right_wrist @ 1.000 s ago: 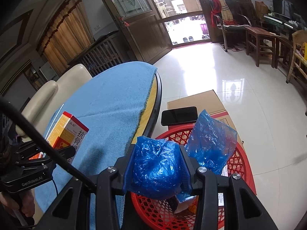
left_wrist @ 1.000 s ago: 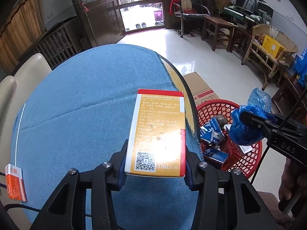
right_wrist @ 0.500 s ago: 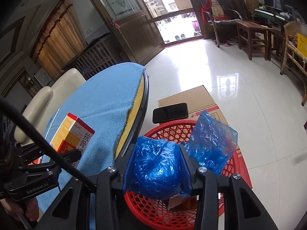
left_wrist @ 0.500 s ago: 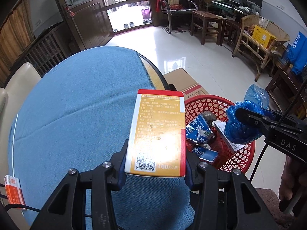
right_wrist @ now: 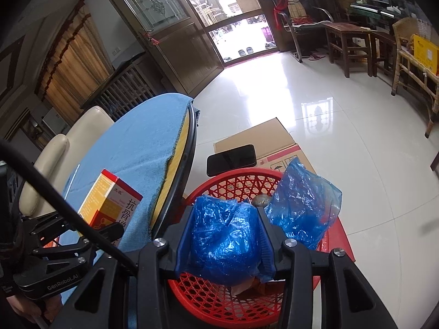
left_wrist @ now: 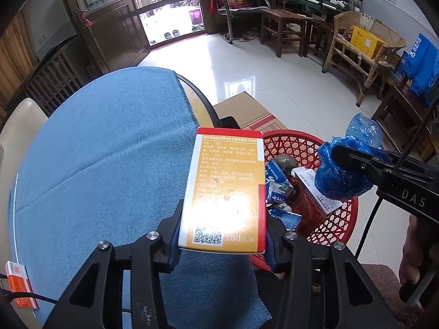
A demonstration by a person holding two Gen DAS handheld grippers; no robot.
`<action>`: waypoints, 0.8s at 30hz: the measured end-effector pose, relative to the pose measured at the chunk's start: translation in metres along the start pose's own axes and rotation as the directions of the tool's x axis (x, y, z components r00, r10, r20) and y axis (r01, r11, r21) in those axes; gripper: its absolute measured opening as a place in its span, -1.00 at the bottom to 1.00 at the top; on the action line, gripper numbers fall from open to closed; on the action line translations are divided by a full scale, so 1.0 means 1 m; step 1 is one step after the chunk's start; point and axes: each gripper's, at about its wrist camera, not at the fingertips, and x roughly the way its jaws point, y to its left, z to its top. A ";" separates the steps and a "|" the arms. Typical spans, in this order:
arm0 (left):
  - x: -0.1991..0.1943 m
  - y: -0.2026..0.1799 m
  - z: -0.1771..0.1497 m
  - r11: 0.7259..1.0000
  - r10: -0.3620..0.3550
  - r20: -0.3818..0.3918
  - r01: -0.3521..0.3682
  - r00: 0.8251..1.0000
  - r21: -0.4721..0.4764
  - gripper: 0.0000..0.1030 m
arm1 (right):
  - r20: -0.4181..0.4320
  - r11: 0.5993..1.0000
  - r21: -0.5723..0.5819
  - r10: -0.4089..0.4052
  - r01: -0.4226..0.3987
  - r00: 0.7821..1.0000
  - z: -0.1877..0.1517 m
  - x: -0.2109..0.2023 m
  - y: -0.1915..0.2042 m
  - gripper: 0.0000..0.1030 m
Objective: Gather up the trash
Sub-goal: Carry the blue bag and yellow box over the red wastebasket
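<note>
gripping box (left_wrist: 223, 192) w/ left tongs (left_wrist: 222, 235); right tongs (right_wrist: 225, 242) clamp blue bag (right_wrist: 225, 235), hiding basket (right_wrist: 238, 183) contents.

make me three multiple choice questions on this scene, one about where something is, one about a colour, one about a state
1. Where is the black phone?
A. on the cardboard box behind the basket
B. on the blue tablecloth
C. inside the basket

2. What colour is the trash basket?
A. green
B. red
C. white

3. What is the left hand-held gripper doing?
A. open, empty
B. shut on a blue bag
C. shut on the orange medicine box

Answers:
1 A, the phone lies on the cardboard box.
2 B, its woven rim is red.
3 C, both fingers press the sides of the orange medicine box; the blue plastic bag is in the right hand-held gripper.
</note>
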 end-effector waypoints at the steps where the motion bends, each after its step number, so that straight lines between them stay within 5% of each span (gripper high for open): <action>1: 0.001 -0.001 0.000 1.000 -0.003 0.000 0.003 1.000 0.004 -0.04 | 0.000 1.000 0.003 -0.001 0.001 1.000 0.000 0.000 0.000 -0.10; 24: 0.009 -0.010 0.005 0.999 -0.043 -0.016 0.043 0.999 0.030 -0.04 | 0.011 1.000 0.027 -0.008 0.008 1.000 -0.003 -0.004 0.001 -0.10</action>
